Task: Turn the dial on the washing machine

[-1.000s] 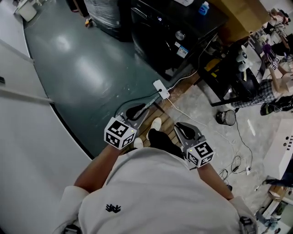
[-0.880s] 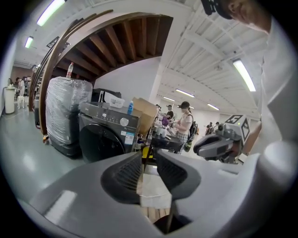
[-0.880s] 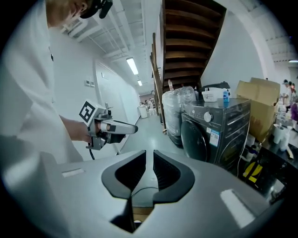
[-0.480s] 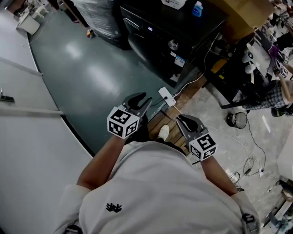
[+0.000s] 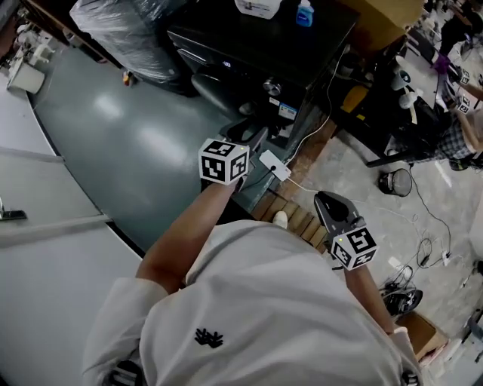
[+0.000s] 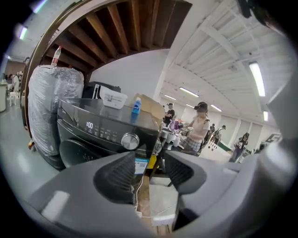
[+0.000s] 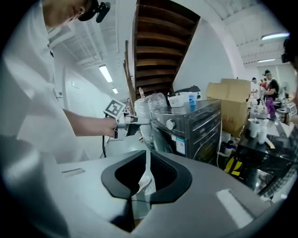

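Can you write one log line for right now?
left hand-held gripper: opening, empty, facing dial | right hand-held gripper: shut | dial: untouched

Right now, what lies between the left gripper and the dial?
Only air, in the left gripper view: the left gripper, jaws opening and empty, faces the dial.

Wrapped bundle (image 5: 121, 30): plastic-covered, at eleven o'clock of the head view.
Floor (image 5: 128, 143): glossy grey-green, with a light glare at ten o'clock.
Blue bottle (image 5: 304, 13): upright at twelve o'clock, just beside a white tub (image 5: 256, 7).
Cardboard box (image 5: 381, 19): one o'clock.
Power strip (image 5: 269, 164): white, just off centre, with a white cable running off it.
Dark round object (image 5: 394, 182): three o'clock, among loose cables.
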Motion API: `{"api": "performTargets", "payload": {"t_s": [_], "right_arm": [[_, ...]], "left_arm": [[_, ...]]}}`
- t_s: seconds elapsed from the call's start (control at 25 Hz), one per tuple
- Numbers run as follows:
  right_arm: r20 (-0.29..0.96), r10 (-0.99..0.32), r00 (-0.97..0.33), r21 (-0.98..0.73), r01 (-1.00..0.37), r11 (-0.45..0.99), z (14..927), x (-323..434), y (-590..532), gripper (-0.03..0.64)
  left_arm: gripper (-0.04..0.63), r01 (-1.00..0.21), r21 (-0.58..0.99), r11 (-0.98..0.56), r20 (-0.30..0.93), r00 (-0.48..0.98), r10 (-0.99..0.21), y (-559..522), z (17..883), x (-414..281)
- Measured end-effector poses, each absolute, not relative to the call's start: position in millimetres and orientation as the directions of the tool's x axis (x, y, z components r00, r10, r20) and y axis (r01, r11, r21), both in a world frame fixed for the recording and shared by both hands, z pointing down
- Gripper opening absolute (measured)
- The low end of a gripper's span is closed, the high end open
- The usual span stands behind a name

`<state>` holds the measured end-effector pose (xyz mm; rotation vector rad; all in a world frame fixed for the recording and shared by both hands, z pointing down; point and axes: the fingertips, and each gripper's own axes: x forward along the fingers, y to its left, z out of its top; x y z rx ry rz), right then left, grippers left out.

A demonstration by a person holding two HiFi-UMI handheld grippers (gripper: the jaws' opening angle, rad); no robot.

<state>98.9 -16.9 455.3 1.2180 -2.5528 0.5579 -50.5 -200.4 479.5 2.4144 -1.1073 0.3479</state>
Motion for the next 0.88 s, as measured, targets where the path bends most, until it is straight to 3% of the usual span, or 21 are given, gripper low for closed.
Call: {"api": "performTargets", "payload": {"t_s": [0.56,0.88], "right_arm": [[0.443,-0.740,-0.506,-0.215,-0.861,0.460,452.1,135.3,-12.6,0.028],[0.456,-0.755,-0.472,-0.218,-0.881,0.420,456.7,146.5,-4.2,0.028]], "left_arm": [[0.324,-0.803,0.393,-0.449,0.431,0.591,-0.682,-315.5,536.6,-23.7],[0.333,-0.797,0.467,-0.384,0.429,0.583,-0.690,-340.3,551.8,-21.3]]}}
